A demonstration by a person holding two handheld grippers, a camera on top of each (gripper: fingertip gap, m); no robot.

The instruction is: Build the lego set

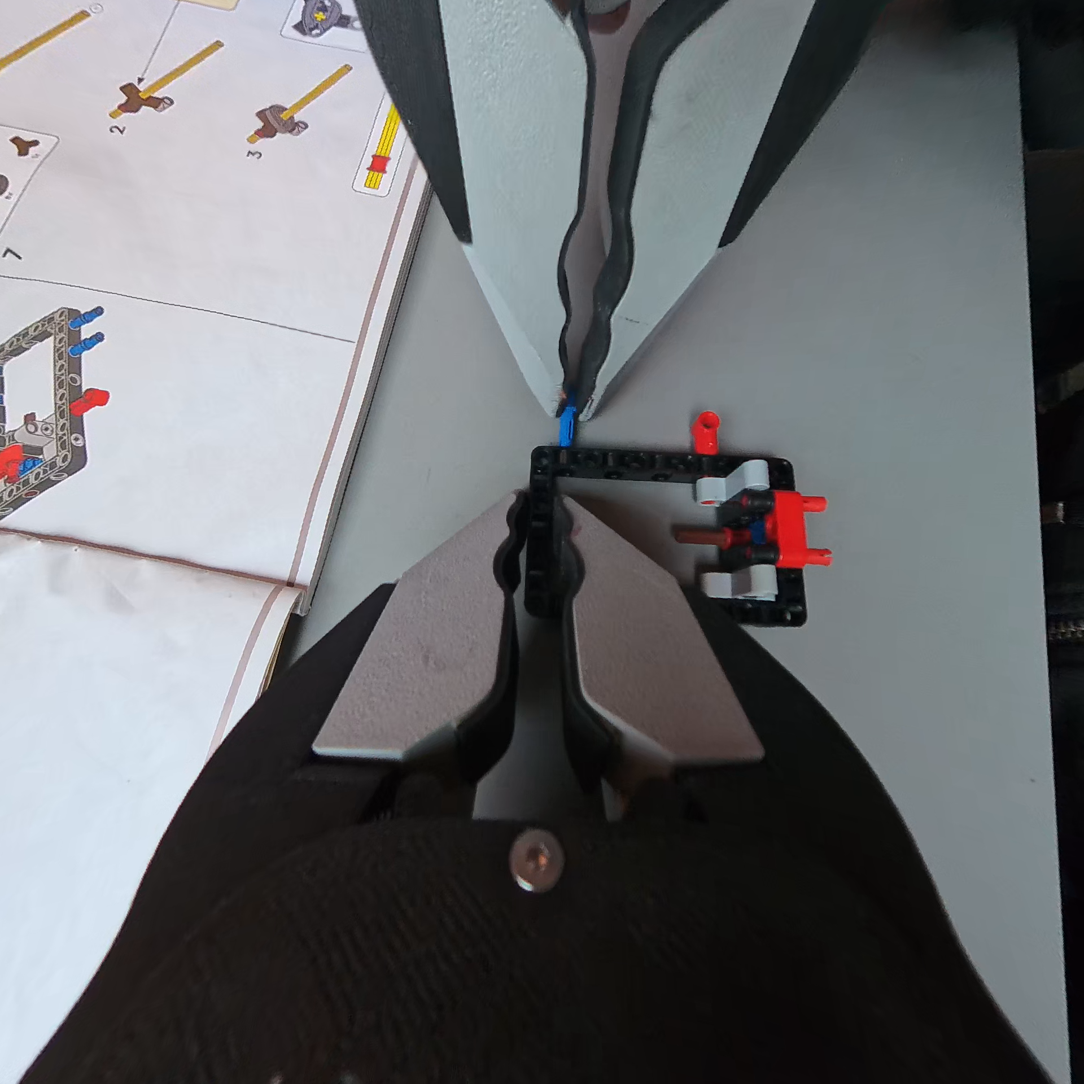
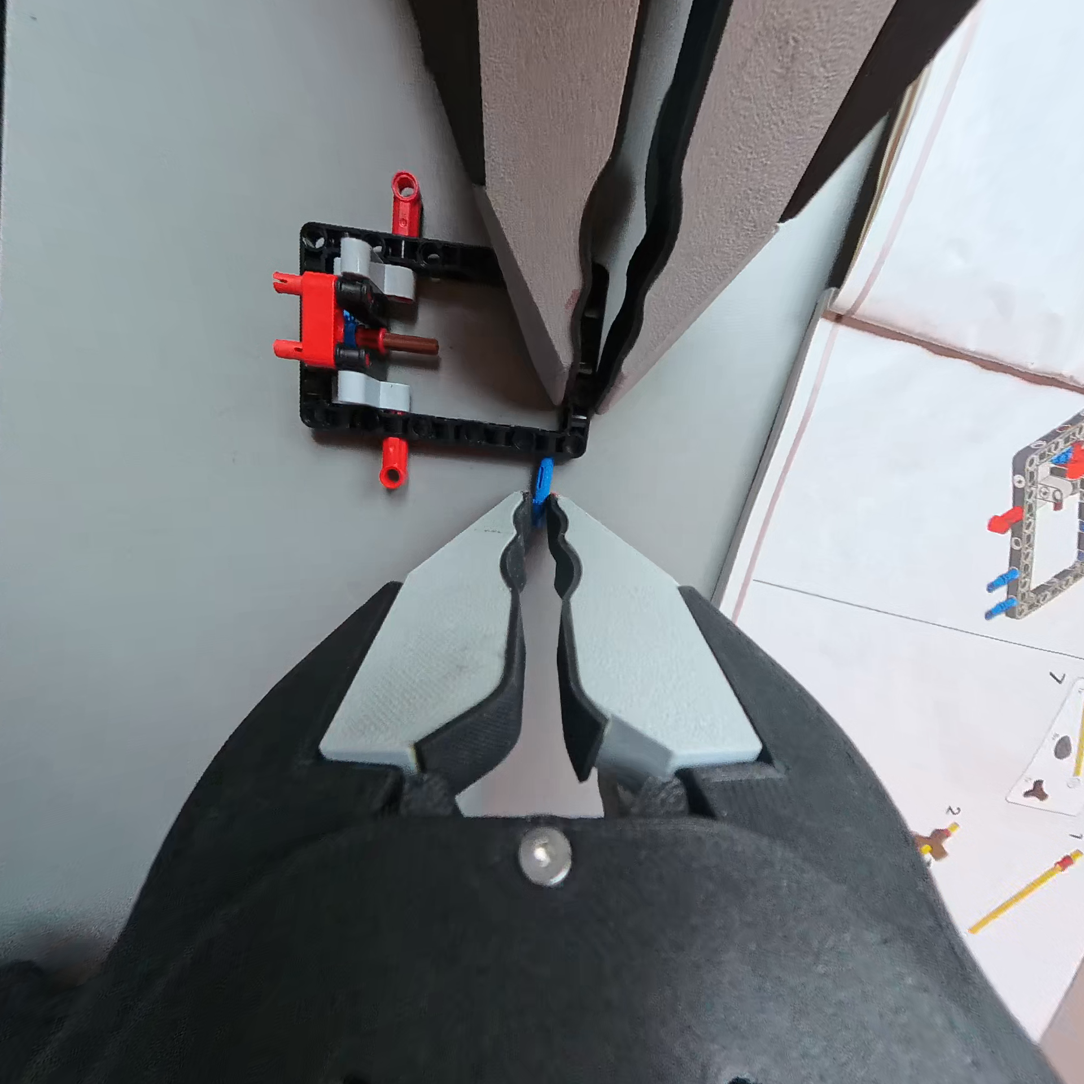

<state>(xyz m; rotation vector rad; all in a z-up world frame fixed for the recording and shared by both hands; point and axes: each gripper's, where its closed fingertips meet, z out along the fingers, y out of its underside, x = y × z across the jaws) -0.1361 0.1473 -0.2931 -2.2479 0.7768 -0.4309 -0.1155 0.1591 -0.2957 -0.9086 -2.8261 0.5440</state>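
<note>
The left gripper (image 1: 542, 498) pinches one short side of the black frame (image 1: 633, 460), which lies flat on the grey table (image 1: 880, 352). From twelve o'clock in the left wrist view, the right gripper (image 2: 538, 498) is clamped on a blue pin (image 2: 542, 478) whose tip meets the frame's corner hole. To seat it well, the pin should likely stay square to the beam and be pushed straight in while the left gripper braces the frame. The instruction booklet (image 1: 176, 234) lies at nine o'clock.
</note>
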